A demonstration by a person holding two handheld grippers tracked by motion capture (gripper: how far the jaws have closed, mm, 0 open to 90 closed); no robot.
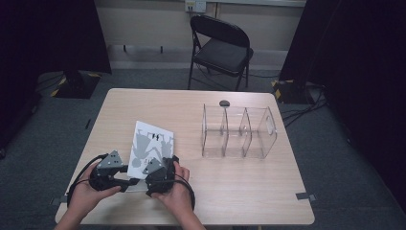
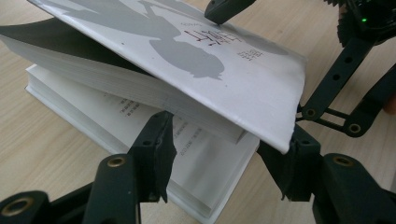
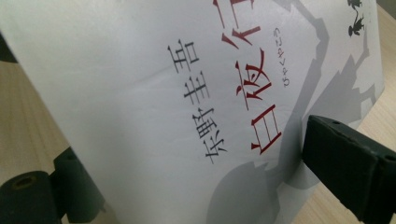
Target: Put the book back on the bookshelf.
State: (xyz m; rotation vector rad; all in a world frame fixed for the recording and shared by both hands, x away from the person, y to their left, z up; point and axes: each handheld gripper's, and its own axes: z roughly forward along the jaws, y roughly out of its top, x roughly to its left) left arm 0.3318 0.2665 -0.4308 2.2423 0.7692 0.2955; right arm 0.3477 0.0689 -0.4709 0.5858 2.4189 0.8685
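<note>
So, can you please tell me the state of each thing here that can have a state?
book: lying on the table, partly open, front cover and a block of pages lifted.
left gripper: jaws apart around the book's lifted corner.
right gripper: jaws on either side of the raised cover; grip unclear.
clear organizer: standing, compartments empty.
folding chair: unfolded, unoccupied.

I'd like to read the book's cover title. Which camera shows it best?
The right gripper view: the title runs large and sharp across the book cover. The left gripper view shows it small and slanted on the lifted cover. The high view shows just a tiny dark mark.
</note>
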